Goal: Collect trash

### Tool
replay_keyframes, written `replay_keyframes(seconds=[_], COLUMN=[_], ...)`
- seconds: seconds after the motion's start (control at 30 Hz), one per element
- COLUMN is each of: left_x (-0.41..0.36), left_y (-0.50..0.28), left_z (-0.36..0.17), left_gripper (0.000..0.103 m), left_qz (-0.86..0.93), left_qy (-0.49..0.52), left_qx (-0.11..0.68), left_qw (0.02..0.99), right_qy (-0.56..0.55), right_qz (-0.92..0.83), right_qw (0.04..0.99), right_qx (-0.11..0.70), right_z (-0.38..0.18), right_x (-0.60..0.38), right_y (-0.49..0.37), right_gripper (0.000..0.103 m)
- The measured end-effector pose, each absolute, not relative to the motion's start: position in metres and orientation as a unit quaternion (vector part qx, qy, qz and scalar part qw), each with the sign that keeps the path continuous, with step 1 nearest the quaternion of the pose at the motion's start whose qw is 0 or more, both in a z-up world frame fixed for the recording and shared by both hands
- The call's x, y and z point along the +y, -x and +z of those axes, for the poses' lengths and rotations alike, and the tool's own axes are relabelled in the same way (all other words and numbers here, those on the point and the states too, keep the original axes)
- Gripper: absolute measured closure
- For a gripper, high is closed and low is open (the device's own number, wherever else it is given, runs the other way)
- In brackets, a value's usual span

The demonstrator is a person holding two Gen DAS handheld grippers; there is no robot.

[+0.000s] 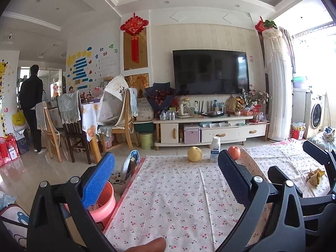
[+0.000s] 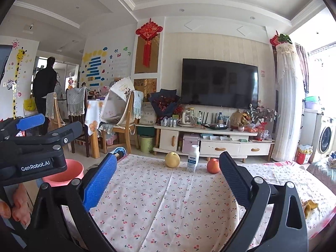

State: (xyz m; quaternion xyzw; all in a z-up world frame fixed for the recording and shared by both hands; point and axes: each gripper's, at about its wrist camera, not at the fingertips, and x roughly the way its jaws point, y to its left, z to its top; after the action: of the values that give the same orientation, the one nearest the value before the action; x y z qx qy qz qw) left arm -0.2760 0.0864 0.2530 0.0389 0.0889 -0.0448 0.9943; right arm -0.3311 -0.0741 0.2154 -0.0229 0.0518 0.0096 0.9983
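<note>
A crumpled yellow-brown banana peel [image 1: 316,176] lies on the cherry-print tablecloth [image 1: 178,199] at four o'clock, clear in the left wrist view but half hidden in the right. Only the right view shows "GenRobot.AI" on the left gripper [image 2: 48,126]. Both it and the right gripper [image 2: 168,180] are spread, empty. The pink bucket [image 1: 106,203] sits at eight o'clock.

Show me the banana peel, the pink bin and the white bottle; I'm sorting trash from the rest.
banana peel [image 1: 316,176], left wrist view, on its yellow curled middle.
pink bin [image 2: 63,173], right wrist view, on its front wall below the rim.
white bottle [image 2: 193,159], right wrist view, on its label.
</note>
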Motion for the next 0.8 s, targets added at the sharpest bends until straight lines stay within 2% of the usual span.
replay_keyframes(seconds=[0.43, 0.8], left_x=[0.081, 0.070], left_y=[0.285, 0.265], left_z=[0.256, 0.234], left_gripper=[0.004, 0.004], left_qz=[-0.052, -0.070], left_qy=[-0.042, -0.047], left_qx=[0.083, 0.100], left_qw=[0.994, 0.991], right_qy=[0.012, -0.010], right_qz=[-0.002, -0.003], right_qw=[0.999, 0.997], right_qx=[0.031, 0.074], right_z=[0.224, 0.199], right_x=[-0.081, -0.094], right_y=[0.351, 0.321], right_gripper=[0.005, 0.005])
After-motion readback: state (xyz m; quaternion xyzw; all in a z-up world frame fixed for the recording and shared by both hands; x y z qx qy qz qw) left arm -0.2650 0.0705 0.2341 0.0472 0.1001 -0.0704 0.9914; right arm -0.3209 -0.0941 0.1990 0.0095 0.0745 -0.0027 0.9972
